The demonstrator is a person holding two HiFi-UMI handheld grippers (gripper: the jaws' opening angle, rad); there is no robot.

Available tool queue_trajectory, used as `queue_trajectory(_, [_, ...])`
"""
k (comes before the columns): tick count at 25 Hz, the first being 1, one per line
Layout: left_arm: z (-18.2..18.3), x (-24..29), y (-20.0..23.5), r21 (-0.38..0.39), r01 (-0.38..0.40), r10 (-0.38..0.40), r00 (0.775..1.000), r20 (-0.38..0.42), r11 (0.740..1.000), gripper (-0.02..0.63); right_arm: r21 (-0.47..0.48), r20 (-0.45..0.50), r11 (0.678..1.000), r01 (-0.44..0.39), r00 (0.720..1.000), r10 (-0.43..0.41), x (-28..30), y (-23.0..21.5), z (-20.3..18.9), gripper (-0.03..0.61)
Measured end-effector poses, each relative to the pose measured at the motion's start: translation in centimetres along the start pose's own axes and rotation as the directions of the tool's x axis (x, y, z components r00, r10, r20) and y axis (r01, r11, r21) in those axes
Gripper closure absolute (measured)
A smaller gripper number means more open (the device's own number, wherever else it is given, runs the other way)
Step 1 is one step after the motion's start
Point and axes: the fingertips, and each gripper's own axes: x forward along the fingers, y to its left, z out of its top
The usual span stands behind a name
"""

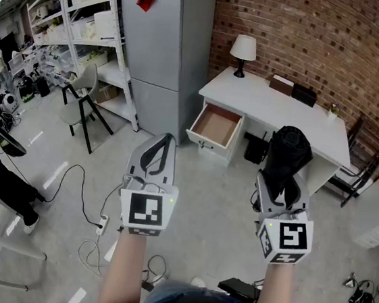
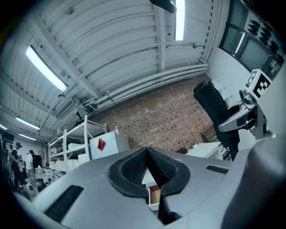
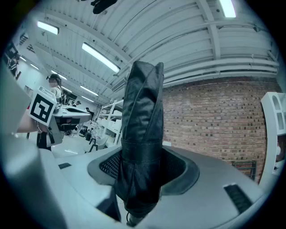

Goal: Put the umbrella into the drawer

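A folded black umbrella (image 1: 286, 158) stands upright between the jaws of my right gripper (image 1: 279, 185), which is shut on it; in the right gripper view the umbrella (image 3: 142, 134) fills the gap between the pads. My left gripper (image 1: 156, 156) is shut with nothing in it, its pads meeting in the left gripper view (image 2: 147, 167). Ahead, the white desk (image 1: 282, 114) has its left drawer (image 1: 215, 126) pulled out, brown inside and empty. Both grippers hang in the air well short of the desk.
A grey fridge (image 1: 167, 50) and white shelving (image 1: 88, 27) stand left of the desk. A lamp (image 1: 242, 53) and dark boxes (image 1: 293, 90) sit on the desk. A chair (image 1: 81, 98), cables and a power strip (image 1: 101, 224) lie on the floor to the left.
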Motion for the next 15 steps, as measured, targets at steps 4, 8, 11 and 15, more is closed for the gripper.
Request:
queue_trajectory(4, [0.5,0.5,-1.2,-0.012,-0.017,0.017,1.000,-0.010,1.000,0.614,-0.001,0.010,1.000,-0.002,1.000,0.002,-0.1,-1.9,0.8,0.351])
queue_trajectory(8, [0.7,1.1,-3.0,-0.004,-0.013,0.013,1.000,-0.010,1.000,0.614,-0.012,0.013,1.000,0.013,1.000,-0.013,-0.7,-3.7,0.4,0.351])
queue_trajectory(11, [0.8,1.3,-3.5,0.006,-0.012,0.012,1.000,-0.005,1.000,0.612,-0.014,0.018,1.000,0.022,1.000,-0.021,-0.7,-4.3,0.3,0.351])
queue_trajectory(15, [0.6,2.1,-3.6,-0.001,-0.016,0.016,1.000,-0.004,1.000,0.612,-0.016,0.019,1.000,0.024,1.000,-0.023,-0.4,-4.9,0.2,0.350])
